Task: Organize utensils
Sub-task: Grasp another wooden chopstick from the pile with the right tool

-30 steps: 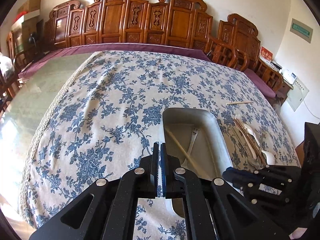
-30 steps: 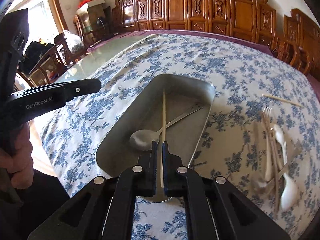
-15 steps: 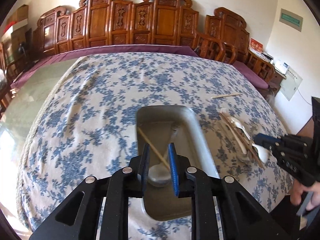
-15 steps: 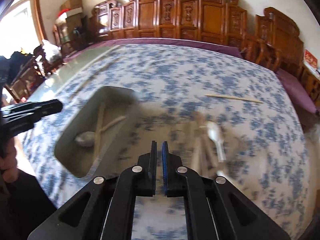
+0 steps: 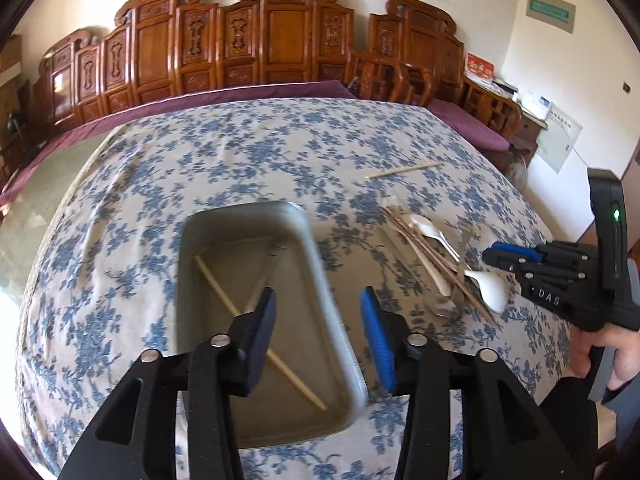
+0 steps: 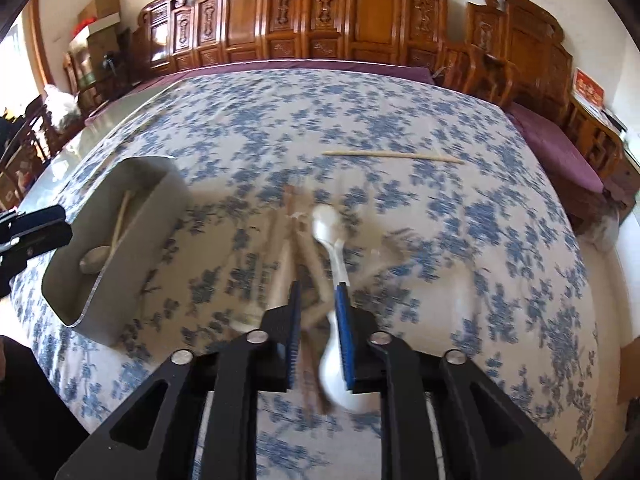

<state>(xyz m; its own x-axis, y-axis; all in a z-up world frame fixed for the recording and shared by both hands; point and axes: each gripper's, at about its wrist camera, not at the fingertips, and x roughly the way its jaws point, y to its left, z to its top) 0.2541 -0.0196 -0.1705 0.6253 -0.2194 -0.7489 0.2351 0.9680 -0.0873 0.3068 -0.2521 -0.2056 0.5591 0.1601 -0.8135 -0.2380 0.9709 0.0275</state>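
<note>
A grey metal tray (image 5: 320,264) sits on the floral tablecloth and holds a wooden chopstick (image 5: 224,300) and a metal spoon, partly hidden by my fingers. My left gripper (image 5: 318,320) is open above the tray's right rim. To the right lies a pile of utensils (image 5: 436,256): white plastic spoons, a fork, chopsticks. My right gripper (image 6: 318,320) is open a little, its jaws either side of the pile, with a white spoon (image 6: 332,240) next to the right finger. The tray (image 6: 120,248) shows at the left there. The right gripper also shows in the left wrist view (image 5: 500,258).
A lone chopstick (image 6: 392,155) lies further back on the cloth; it also shows in the left wrist view (image 5: 404,169). Carved wooden chairs (image 5: 280,40) line the far side of the table. A purple cloth edges the table at the back and right.
My left gripper opened wide and shifted right over the tray's rim. My right gripper swung from the tray to the utensil pile and opened slightly over it.
</note>
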